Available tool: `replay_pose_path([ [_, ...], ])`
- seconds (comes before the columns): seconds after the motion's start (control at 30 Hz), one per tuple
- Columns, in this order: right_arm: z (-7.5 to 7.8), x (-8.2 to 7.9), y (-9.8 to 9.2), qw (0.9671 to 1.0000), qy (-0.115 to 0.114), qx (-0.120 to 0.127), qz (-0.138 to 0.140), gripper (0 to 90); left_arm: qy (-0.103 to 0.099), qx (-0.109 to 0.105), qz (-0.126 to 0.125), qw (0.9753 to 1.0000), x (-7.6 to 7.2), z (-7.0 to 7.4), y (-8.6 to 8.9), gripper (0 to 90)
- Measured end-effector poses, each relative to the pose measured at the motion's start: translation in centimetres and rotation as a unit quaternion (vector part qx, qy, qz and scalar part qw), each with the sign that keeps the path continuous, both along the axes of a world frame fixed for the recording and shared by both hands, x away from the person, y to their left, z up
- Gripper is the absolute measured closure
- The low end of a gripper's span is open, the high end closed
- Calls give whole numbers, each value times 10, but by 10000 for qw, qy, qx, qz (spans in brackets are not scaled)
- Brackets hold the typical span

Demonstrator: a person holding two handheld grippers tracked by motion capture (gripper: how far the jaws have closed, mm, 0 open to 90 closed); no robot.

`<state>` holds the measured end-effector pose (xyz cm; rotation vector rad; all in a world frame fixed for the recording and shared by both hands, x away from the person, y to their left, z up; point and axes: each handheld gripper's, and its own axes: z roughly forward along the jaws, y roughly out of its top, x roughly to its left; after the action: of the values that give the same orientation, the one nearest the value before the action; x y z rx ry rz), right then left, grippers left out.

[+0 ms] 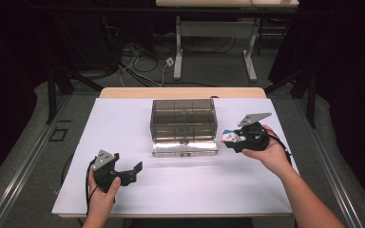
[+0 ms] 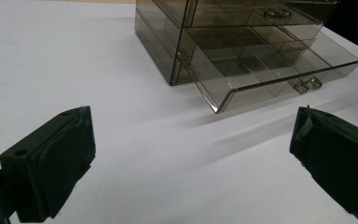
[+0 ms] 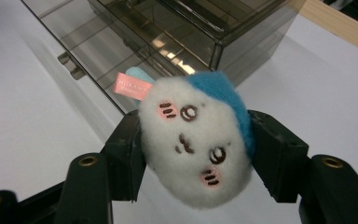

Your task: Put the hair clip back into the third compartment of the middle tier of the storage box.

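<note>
A smoky clear drawer box (image 1: 184,118) stands mid-table, its bottom drawer (image 1: 185,148) pulled out toward me; the left gripper view shows that drawer (image 2: 279,74) with dividers inside. My right gripper (image 1: 228,138), just right of the drawer, is shut on a small white plush toy (image 1: 230,137) with a blue patch and a pink tag. In the right gripper view the plush toy (image 3: 196,140) sits squeezed between both jaws, face toward the camera. My left gripper (image 1: 135,170) rests open near the front left of the table, its pads (image 2: 58,163) wide apart with nothing between them.
A white mat (image 1: 123,128) covers the wooden table (image 1: 180,92). Beyond the table stand another desk's white legs (image 1: 177,52) and loose cables on the floor (image 1: 142,61). Dark curtains line both sides.
</note>
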<state>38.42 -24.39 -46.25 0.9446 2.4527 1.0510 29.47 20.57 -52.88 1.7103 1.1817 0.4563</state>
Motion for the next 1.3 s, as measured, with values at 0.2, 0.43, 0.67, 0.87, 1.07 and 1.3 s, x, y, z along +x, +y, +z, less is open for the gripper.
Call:
replay_pose_path([
  [0.2, 3, 0, 9, 9999, -56, 111, 73, 407, -4, -4, 0, 10000, 0, 0, 0, 4],
  [0.43, 3, 1, 21, 9998, -74, 139, 151, 406, -3, 10, -5, 10000, 0, 0, 0, 4],
  [0.67, 3, 4, 31, 9995, -126, 164, 240, 406, -3, 11, -5, 10000, 0, 0, 1, 4],
  [0.87, 2, 5, 40, 9994, -104, 171, 281, 406, -4, 19, -12, 10000, 0, 0, 1, 4],
  [1.07, 3, 6, 50, 9991, -110, 179, 369, 405, -8, 26, -5, 10000, 0, 0, 1, 4],
  [1.3, 2, 7, 60, 9989, -148, 183, 408, 405, -26, 17, 4, 10000, 0, 0, 2, 4],
])
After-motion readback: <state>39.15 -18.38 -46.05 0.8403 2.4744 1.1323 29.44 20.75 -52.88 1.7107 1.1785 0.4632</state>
